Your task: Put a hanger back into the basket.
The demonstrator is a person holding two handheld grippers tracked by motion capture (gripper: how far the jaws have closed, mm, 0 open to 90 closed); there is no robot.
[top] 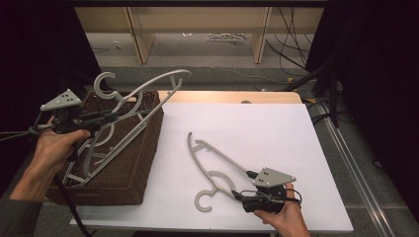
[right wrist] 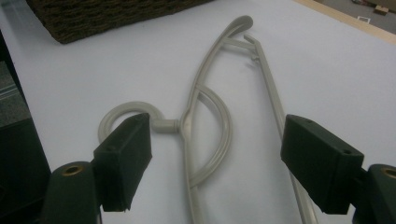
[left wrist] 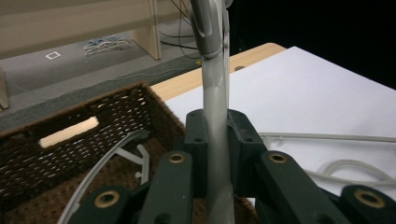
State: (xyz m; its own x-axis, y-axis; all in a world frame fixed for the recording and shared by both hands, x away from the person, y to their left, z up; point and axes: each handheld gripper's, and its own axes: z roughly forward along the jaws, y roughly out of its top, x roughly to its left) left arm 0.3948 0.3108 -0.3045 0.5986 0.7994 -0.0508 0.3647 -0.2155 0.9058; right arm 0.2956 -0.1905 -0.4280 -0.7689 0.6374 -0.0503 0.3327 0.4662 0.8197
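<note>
Left tongs [top: 106, 117] clamped on a hanger [top: 148, 86], lifting over the basket [top: 143, 163] at the desk's left edge. Right tongs [right wrist: 217, 161] apart around the flat hanger [right wrist: 205, 93] near the front edge. Next: close, then lift gently.

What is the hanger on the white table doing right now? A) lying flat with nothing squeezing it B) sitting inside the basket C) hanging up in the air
A: the hanger lies flat on the white table, between the open jaws of the right gripper, which do not touch it.
</note>
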